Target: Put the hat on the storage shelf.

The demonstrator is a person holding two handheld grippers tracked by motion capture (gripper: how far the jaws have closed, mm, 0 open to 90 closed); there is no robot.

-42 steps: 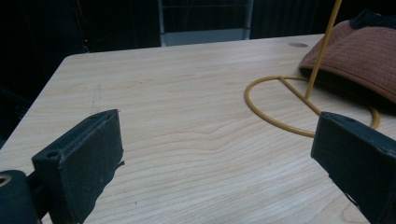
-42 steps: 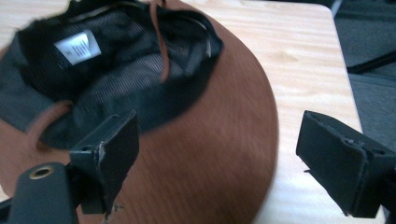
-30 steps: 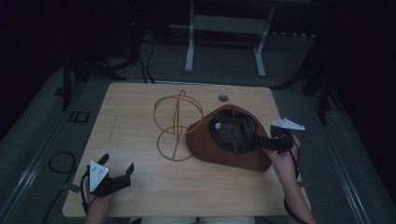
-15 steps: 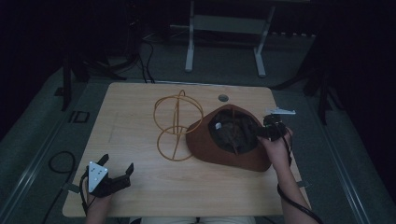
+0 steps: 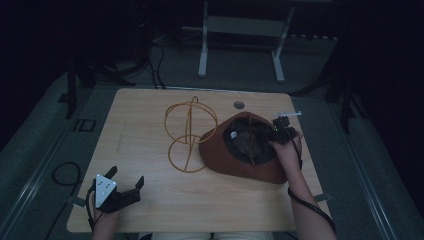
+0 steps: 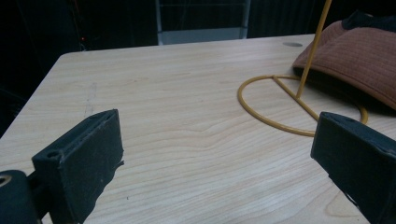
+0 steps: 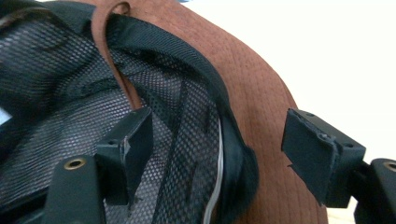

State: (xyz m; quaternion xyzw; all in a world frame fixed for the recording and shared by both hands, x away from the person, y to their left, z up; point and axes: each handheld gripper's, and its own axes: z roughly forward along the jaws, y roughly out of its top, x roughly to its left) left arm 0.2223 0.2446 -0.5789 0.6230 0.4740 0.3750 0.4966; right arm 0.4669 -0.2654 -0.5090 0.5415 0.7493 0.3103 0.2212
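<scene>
Over the hat's (image 5: 235, 160) rim, the right hand-held gripper (image 7: 219, 154) has dipped in, jaws spread.

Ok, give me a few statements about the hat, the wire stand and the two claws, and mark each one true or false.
1. The brown hat lies upside down, its mesh lining facing up. True.
2. The right claw is clamped shut on the hat. False: its jaws are open, straddling the inner edge where lining meets brim.
3. The left claw is open and holds nothing. True.
4. The yellow wire stand is lying flat on the wooden table. False: it stands upright on its round base.
5. The hat sits at the table's left side. False: it is at the right, next to the stand.
</scene>
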